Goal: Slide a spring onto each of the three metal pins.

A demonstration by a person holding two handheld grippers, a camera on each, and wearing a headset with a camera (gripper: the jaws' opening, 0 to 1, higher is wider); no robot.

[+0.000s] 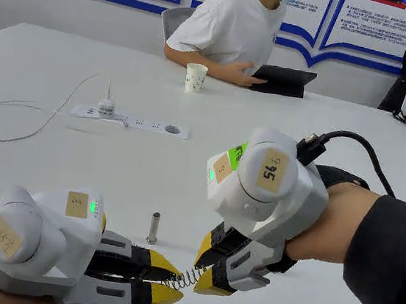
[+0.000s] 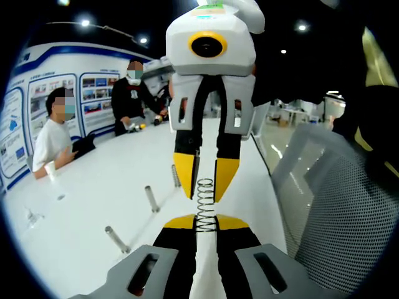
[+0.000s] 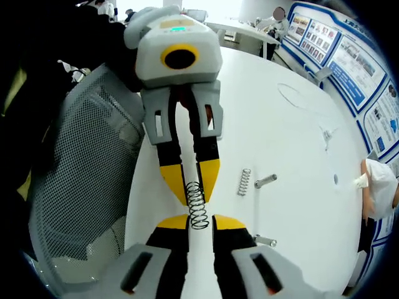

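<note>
A small metal spring [image 1: 184, 278] hangs between my two grippers just above the white table [image 1: 76, 159]. My left gripper [image 1: 168, 283] comes in from the lower left, jaws closed on one end. My right gripper [image 1: 197, 276] pinches the other end from the right. In the left gripper view my own left gripper [image 2: 206, 222] holds the spring [image 2: 205, 202], and the right gripper [image 2: 206, 187] meets it from above. One metal pin [image 1: 154, 227] stands upright behind the grippers. Two pins [image 2: 151, 198] [image 2: 116, 240] stand to the left. A loose spring [image 3: 244, 181] lies beside a pin [image 3: 265, 181].
A power strip [image 1: 133, 121] with a white cable lies mid-table. A paper cup [image 1: 196, 77] and a black tablet [image 1: 282, 79] sit at the far edge by a seated person. A mesh chair [image 3: 81, 156] stands beside the table.
</note>
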